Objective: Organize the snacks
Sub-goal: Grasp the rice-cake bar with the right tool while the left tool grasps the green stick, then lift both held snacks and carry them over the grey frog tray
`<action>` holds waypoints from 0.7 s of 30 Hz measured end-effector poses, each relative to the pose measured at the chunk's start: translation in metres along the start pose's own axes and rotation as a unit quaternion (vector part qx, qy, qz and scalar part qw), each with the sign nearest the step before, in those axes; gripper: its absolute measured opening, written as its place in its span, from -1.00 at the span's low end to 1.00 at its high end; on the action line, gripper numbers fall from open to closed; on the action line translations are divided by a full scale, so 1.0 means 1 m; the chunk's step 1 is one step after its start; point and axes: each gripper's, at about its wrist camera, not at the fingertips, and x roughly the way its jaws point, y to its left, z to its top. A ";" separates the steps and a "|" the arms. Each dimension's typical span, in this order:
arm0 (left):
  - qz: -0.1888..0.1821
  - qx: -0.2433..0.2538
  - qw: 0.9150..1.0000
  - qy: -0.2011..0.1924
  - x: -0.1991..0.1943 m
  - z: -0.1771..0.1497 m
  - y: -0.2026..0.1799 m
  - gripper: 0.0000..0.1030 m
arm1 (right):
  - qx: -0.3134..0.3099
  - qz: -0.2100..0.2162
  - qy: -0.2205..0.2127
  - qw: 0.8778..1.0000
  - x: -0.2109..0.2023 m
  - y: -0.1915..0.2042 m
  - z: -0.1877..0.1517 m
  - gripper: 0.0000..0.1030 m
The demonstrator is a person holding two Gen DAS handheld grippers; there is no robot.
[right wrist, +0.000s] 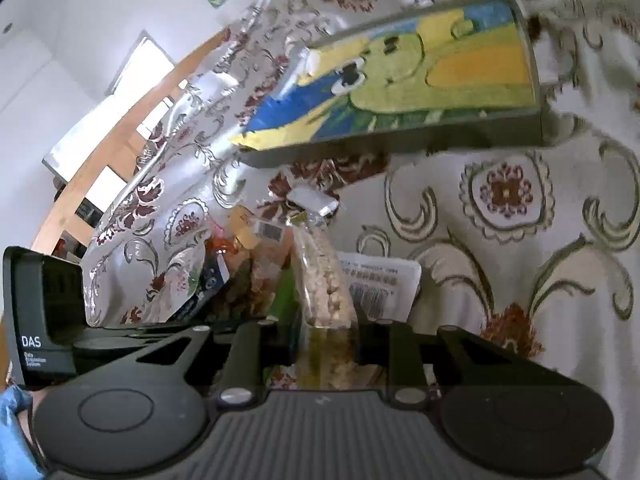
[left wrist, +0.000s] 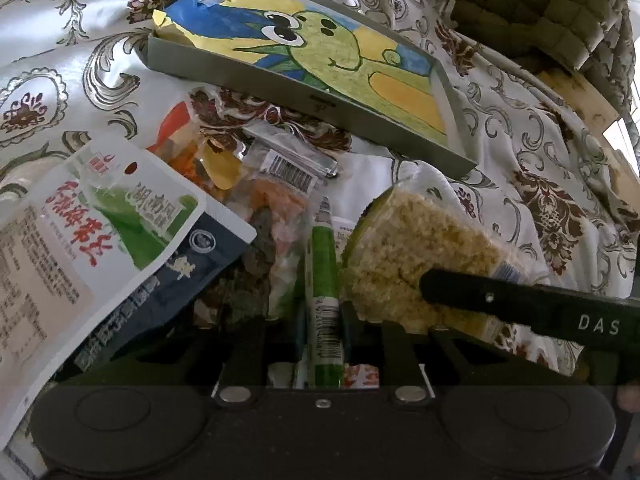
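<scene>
Between tool tips, slim green-wrapped snack stick (left wrist: 322, 264)

left wrist: close, angled down at snacks | right wrist: same | shared: painted tray (left wrist: 312, 108) (right wrist: 400, 136)

White letters "DAS" stand on the black gripper arm (left wrist: 532, 304) at the lower right of the left wrist view and on the black gripper body (right wrist: 42, 312) at the left edge of the right wrist view; the snack pouch (left wrist: 80, 240) print is not legible.
</scene>
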 end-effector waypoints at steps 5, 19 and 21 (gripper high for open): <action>-0.010 -0.012 1.000 0.001 -0.011 -0.009 0.000 -0.65 | -0.022 -0.022 -0.020 0.999 -0.011 0.008 -0.003 -0.57; -0.059 -0.051 0.997 -0.027 -0.032 -0.016 -0.013 -0.66 | -0.006 -0.049 -0.107 0.993 -0.042 0.007 0.001 -0.57; -0.066 -0.064 0.995 -0.026 -0.031 -0.015 -0.011 -0.66 | 0.003 -0.051 -0.116 0.992 -0.044 0.003 0.003 -0.57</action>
